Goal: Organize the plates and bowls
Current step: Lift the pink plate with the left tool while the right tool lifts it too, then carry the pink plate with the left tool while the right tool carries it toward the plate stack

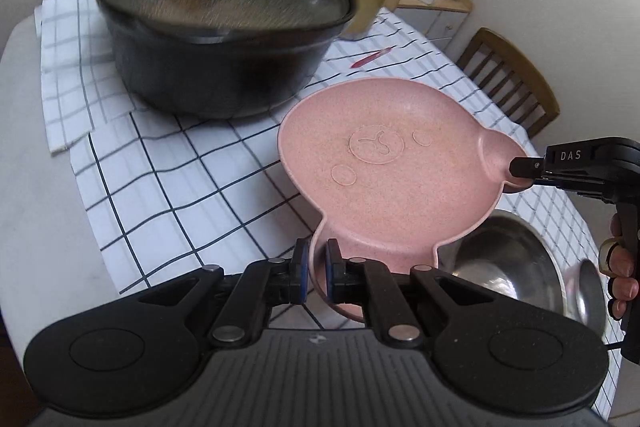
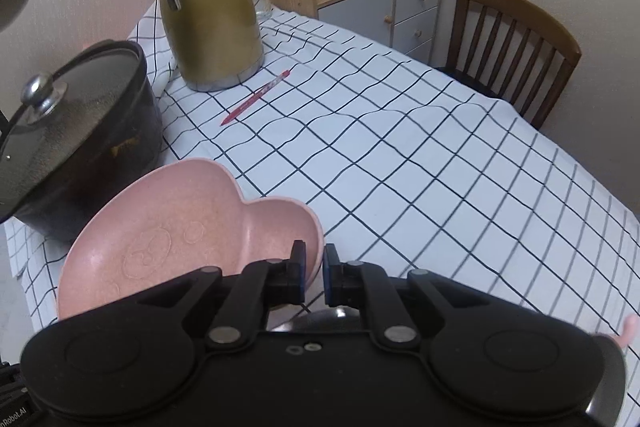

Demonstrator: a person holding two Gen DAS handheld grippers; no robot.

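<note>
Left wrist: speckled pink bear-shaped plate (image 1: pixel 384 155)

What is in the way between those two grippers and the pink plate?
Nothing. The left gripper and the right gripper are each shut on an ear of the pink plate, holding it above a metal bowl.

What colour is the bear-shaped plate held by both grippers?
The bear-shaped plate is speckled pale pink, seen best in the left wrist view.

The black pot (image 1: pixel 224 39) is motion-blurred; the steel bowl (image 1: pixel 508 267) lies partly hidden, perhaps under the pink plate (image 1: pixel 384 163).
</note>
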